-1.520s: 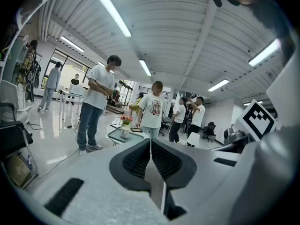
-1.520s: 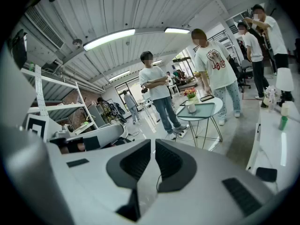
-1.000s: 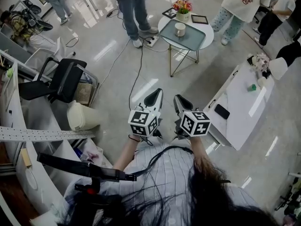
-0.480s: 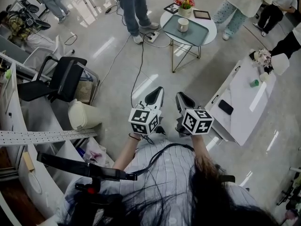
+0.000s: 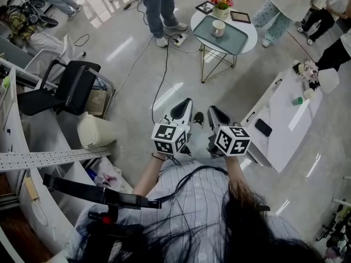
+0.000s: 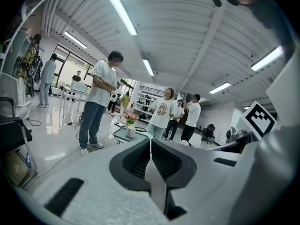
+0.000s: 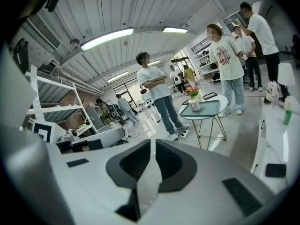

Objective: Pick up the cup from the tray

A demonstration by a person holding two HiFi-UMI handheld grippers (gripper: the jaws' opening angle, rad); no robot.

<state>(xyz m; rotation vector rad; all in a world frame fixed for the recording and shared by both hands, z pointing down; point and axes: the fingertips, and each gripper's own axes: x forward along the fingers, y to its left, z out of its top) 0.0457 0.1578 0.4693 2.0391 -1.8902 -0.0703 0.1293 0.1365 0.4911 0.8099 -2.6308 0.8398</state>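
Standing upright on a grey-green tray [image 5: 235,38], the white cup [image 5: 218,28] sits toward the tray's far half, atop a small round white bench [image 5: 197,19] with thin metal legs, at the far side of the room. Just behind the cup on that bench is a pot of pink and orange flowers [image 5: 222,1], flanked by two dark picture frames [image 5: 205,7], one lying on each side. From the right gripper view the cup lines up in front of the flowers, with the tray [image 7: 209,109] spreading out toward the camera.

A person in jeans [image 5: 159,4] stands left of the bench beside a power strip [image 5: 179,37] on the floor, and another in pale patterned trousers [image 5: 277,7] stands to its right.

Well apart from the cup, held side by side at chest height, both tongs point toward it. The left tongs [image 5: 183,106] have their jaws pressed together with nothing between them, as the left gripper view [image 6: 150,143] shows. The right tongs [image 5: 213,114] are likewise closed and empty [image 7: 153,148].

To the right runs a long white bench [image 5: 285,130] bearing a dark phone [image 5: 263,127]. To the left are a black chair [image 5: 68,89] and a cream bin [image 5: 92,131].
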